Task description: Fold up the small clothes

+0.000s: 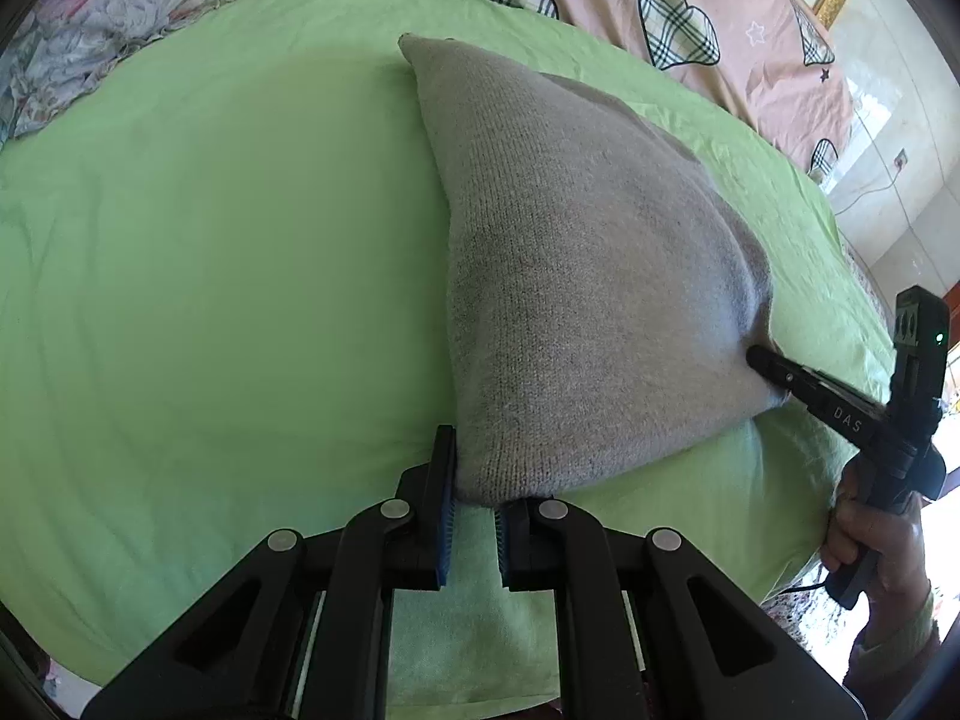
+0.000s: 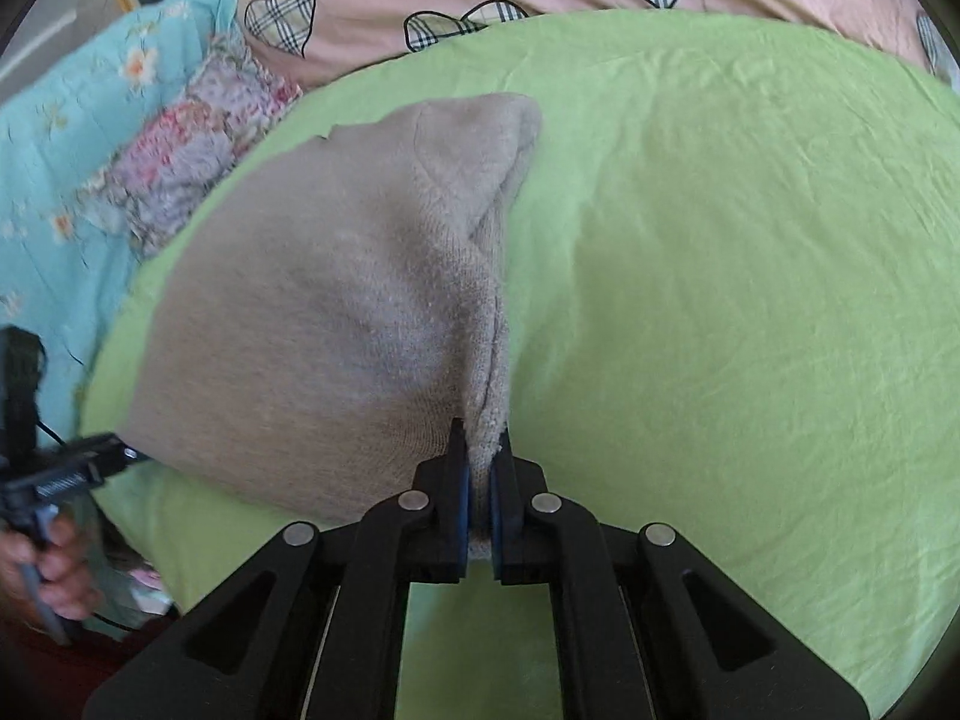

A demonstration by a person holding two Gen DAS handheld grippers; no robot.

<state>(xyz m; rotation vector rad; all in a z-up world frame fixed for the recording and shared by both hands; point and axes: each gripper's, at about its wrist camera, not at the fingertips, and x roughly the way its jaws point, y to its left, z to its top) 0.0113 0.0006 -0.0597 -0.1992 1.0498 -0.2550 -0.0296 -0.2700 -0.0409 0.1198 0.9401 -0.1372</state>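
Two grippers, left gripper (image 1: 474, 516) and right gripper (image 2: 478, 501) (marked "DAS"), jaws clamped on grey knit garment (image 1: 576, 276), green sheet (image 1: 210, 240)

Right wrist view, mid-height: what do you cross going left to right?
Left gripper at the frame edge → blue floral quilt → grey knit garment → bare green sheet.
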